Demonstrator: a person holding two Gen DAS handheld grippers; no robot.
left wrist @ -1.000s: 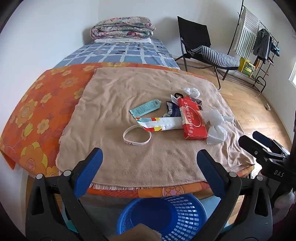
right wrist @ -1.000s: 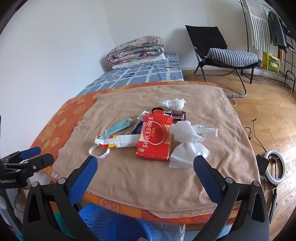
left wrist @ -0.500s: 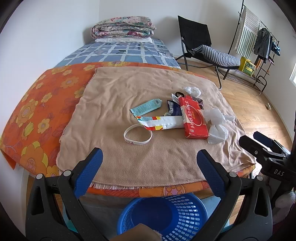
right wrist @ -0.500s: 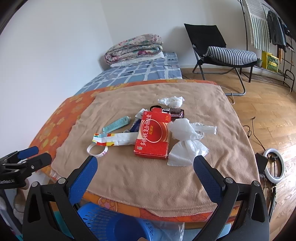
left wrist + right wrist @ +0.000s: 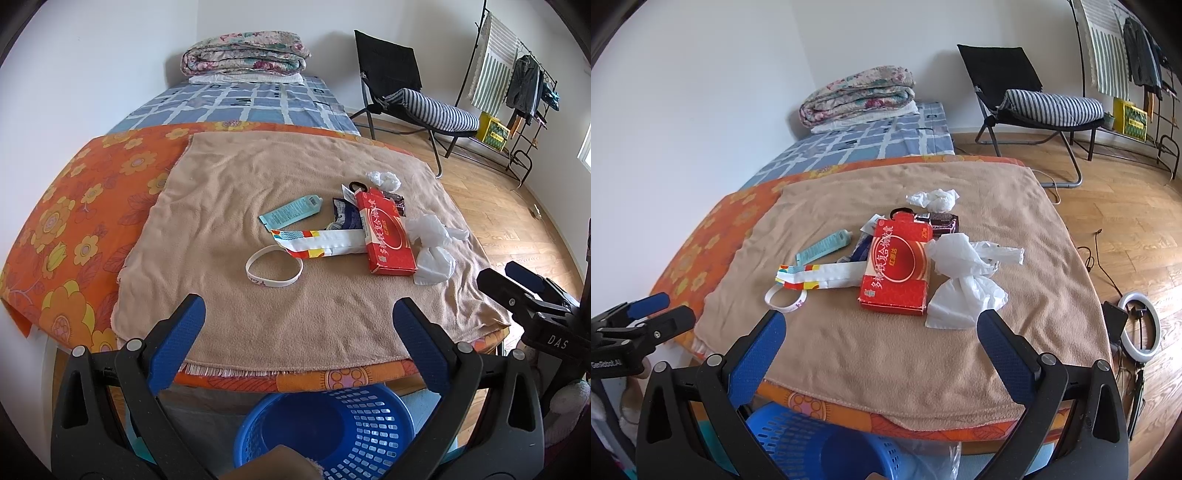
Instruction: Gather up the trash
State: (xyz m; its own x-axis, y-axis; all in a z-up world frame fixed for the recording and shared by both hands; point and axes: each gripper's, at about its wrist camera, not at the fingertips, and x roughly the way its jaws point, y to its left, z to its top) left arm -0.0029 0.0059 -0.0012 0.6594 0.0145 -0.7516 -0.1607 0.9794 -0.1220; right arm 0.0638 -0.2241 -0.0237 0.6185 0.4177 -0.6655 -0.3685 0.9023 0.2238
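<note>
Trash is lying in a loose cluster on the tan blanket (image 5: pixel 258 192), well ahead of both sets of fingertips. Both grippers are hovering near the blanket's front edge with nothing between their blue pads: the left gripper (image 5: pixel 297 319) is holding its fingers spread wide, and the right gripper (image 5: pixel 882 334) is doing the same. Ahead of the right gripper, a red carton (image 5: pixel 899 267) is sitting nearest, with crumpled white tissue (image 5: pixel 967 280) touching its right side. Ahead of the left gripper, a white wristband (image 5: pixel 274 266) is resting closest, just in front of a striped paper wrapper (image 5: pixel 321 243) that is reaching under the carton's edge. Beyond it, a teal sachet (image 5: pixel 291 215) is lying flat, and a small tissue wad (image 5: pixel 384 180) is sitting farthest back. Below both grippers, a blue basket (image 5: pixel 332 432) is standing on the floor beside the table edge.
</note>
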